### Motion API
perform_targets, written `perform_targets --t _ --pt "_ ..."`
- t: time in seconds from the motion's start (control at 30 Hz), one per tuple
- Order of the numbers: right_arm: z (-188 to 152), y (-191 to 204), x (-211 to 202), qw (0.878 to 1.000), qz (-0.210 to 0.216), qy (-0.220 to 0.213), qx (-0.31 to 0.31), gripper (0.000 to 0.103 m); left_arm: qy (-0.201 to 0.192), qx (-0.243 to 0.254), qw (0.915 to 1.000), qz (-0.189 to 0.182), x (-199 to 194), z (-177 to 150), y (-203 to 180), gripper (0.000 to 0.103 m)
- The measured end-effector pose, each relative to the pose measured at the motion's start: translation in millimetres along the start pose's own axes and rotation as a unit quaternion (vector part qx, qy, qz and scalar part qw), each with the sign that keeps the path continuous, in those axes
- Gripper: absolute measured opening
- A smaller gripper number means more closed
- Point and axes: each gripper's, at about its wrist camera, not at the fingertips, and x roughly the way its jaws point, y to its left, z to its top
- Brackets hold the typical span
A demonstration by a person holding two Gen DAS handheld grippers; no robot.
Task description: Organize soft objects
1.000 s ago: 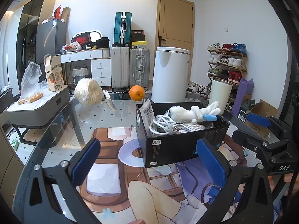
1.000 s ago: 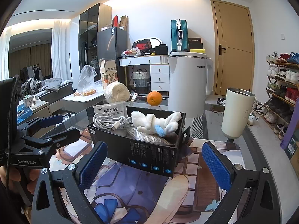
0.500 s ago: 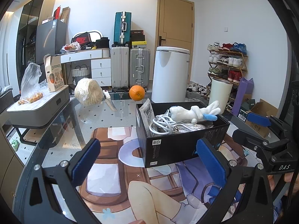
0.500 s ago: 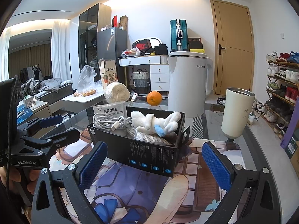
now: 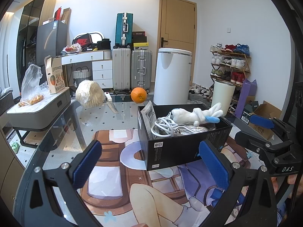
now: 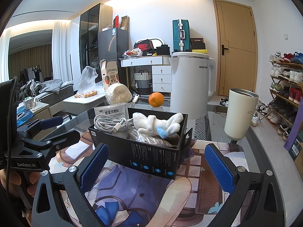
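Note:
A black box stands on the printed mat of the glass table. Inside it lie a white plush rabbit with a blue ear, a coiled white cable and a white sachet. My left gripper is open, short of the box, with nothing between its blue pads. My right gripper is open too, its pads either side of the box's near face without touching. Each gripper shows at the edge of the other's view.
Behind the box sit an orange, a wrapped pale round bundle and a knife. A white kettle and a cream tumbler stand to the right. A grey side table is left.

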Motion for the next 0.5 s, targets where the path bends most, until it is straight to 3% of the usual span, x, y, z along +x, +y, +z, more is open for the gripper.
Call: perform_targets --t 0.5 --pt "-0.2 -0.4 0.7 1.000 0.000 0.000 0.000 0.103 -0.005 0.003 1.0000 0.002 -4.1 0.5 -1.7 0.103"
